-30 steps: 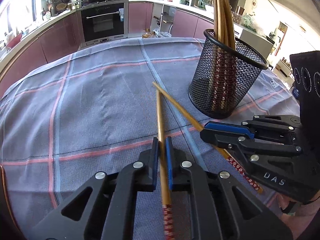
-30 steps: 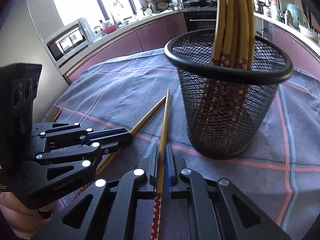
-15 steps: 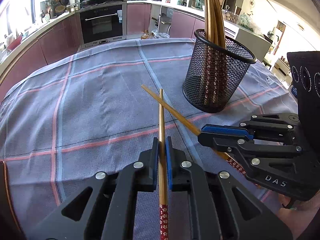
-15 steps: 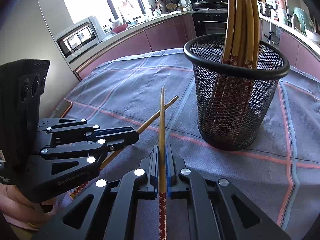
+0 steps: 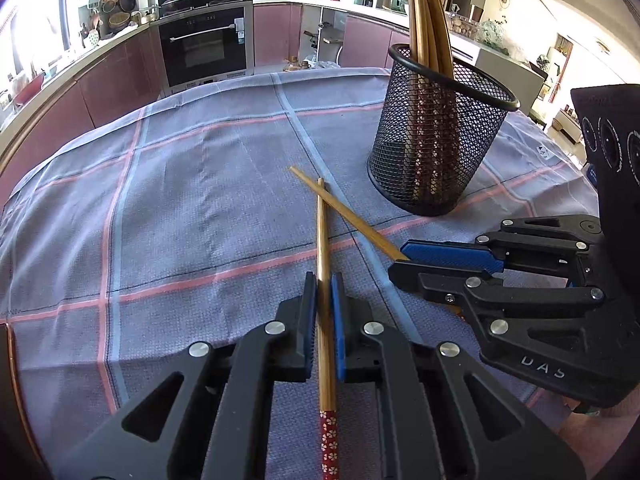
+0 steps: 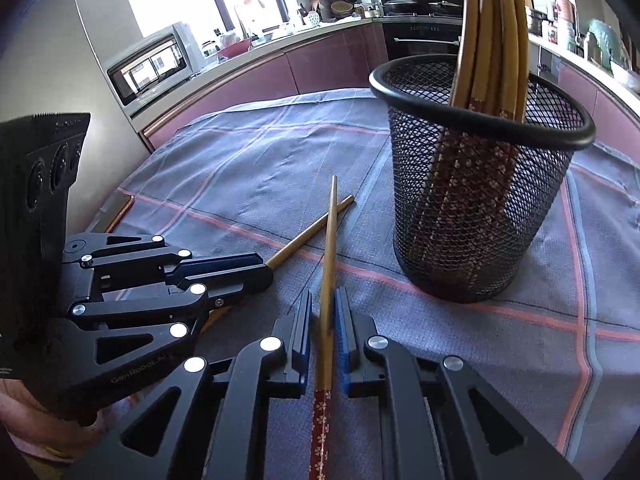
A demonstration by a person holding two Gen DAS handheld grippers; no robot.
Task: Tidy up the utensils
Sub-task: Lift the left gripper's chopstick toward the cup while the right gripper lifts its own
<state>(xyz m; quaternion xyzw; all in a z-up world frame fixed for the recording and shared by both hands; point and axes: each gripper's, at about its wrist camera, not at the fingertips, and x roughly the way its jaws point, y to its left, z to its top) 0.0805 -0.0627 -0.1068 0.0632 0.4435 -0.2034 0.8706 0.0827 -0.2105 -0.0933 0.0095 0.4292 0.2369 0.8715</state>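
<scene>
A black mesh holder (image 5: 436, 152) (image 6: 472, 208) stands on the checked cloth with several chopsticks upright in it. My left gripper (image 5: 323, 280) (image 6: 264, 270) is shut on a bamboo chopstick (image 5: 322, 240) (image 6: 316, 228) with a red flowered end. My right gripper (image 6: 323, 300) (image 5: 400, 264) has a second chopstick (image 6: 329, 240) (image 5: 348, 216) between its jaws. Those jaws are opening, a gap shows beside the stick, and the stick leans a little. The two chopsticks cross near their tips, left of the holder. I cannot tell whether the tips touch the cloth.
The grey-blue cloth with pink lines (image 5: 180, 208) covers the whole table. Its far edge drops toward kitchen cabinets and an oven (image 5: 204, 44). A microwave (image 6: 152, 64) sits on the counter at the left. A person's hand (image 6: 24, 420) holds the left gripper.
Both grippers drew back from the holder, which now looks smaller and farther. The right jaws have spread slightly and their chopstick now leans. The left grip is unchanged.
</scene>
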